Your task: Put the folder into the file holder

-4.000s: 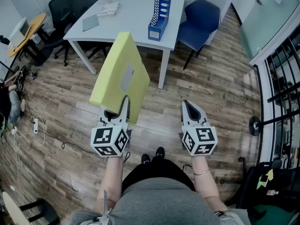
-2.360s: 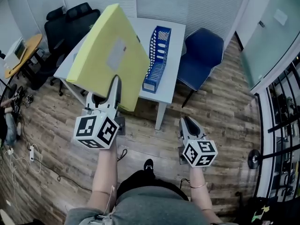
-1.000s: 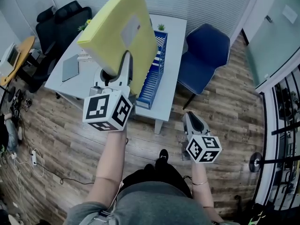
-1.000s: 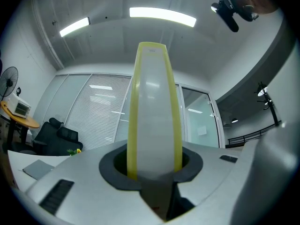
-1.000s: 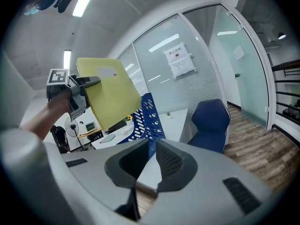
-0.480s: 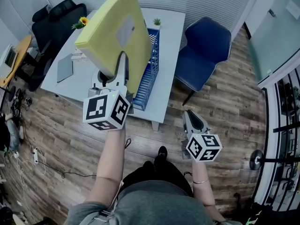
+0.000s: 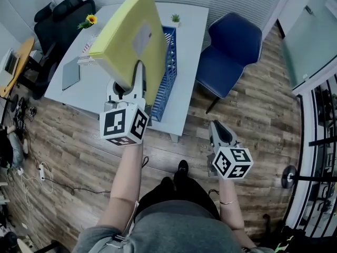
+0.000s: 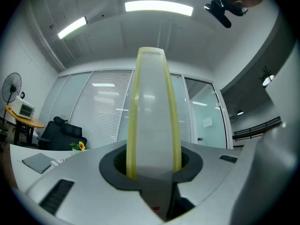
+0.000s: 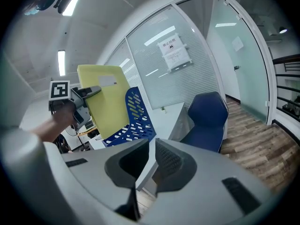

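**Head view.** Left gripper: raised over the tabletop, jaws clamped on the lower edge of the yellow folder. The folder is held off the tabletop, tilted, its upper end leaning away from the person. It partly covers the blue file holder, which stands on the white tabletop just to its right. Right gripper: low over the wooden floor, well apart from the folder. Also on the tabletop: a small potted plant, a sunflower, a grey flat pad. Beside the tabletop: a blue chair, black office chairs.

**Left gripper view.** Both pads press on the folder's spine, which rises straight up between them and hides the file holder.

**Right gripper view.** Jaws drawn together, nothing between them. Beyond them: the held folder above and in front of the perforated file holder, and a glass partition bearing a posted notice.
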